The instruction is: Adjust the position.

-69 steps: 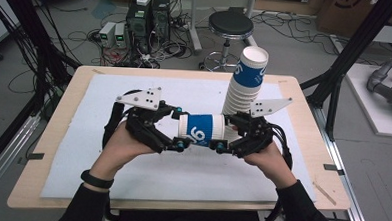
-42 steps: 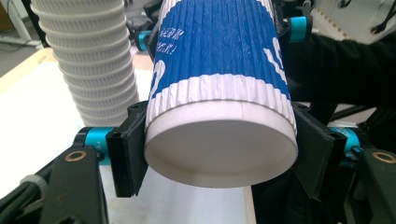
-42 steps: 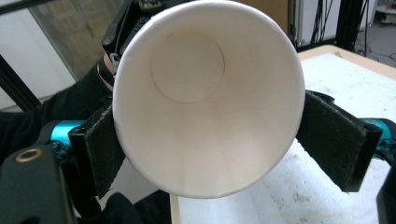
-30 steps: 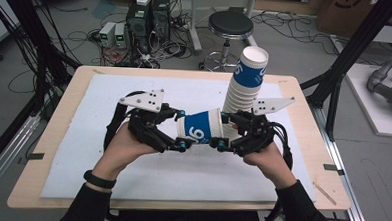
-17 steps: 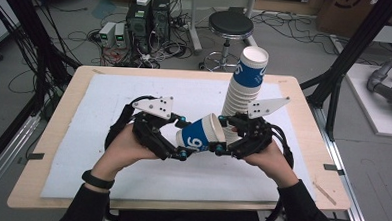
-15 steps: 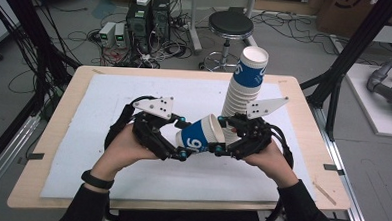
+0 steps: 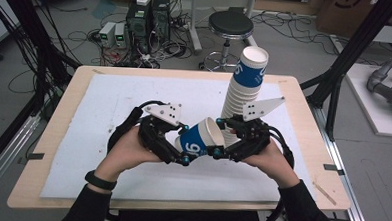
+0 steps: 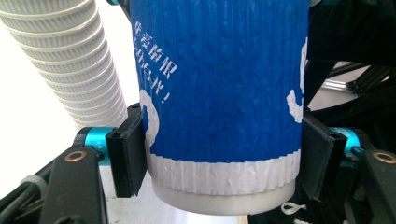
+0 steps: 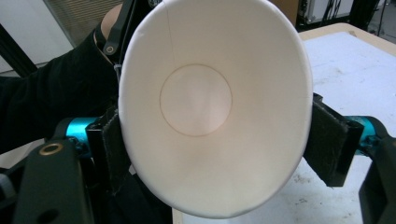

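A blue-and-white paper cup (image 7: 198, 140) hangs above the white mat, tilted with its mouth up and to the right. My left gripper (image 7: 184, 144) is shut on the cup's lower body, and its pads (image 8: 127, 156) press just above the white base (image 8: 224, 186). My right gripper (image 7: 217, 137) is shut on the rim end. The open mouth (image 9: 210, 102) faces its camera and is squeezed into an oval between the pads (image 9: 329, 140). A tall, leaning stack of cups (image 7: 242, 92) stands just behind the right gripper, and the stack (image 8: 70, 60) is also in the left gripper view.
The white mat (image 7: 109, 101) covers most of the wooden table (image 7: 57, 149). Both hands meet at the table's middle front. Beyond the far edge stand a stool (image 7: 230, 24) and computer boxes with cables (image 7: 145, 13) on the floor.
The cup has gone from lying level between the grippers to tilted, mouth raised to the right. The left gripper has moved right and turned with it; the right one has stayed put.
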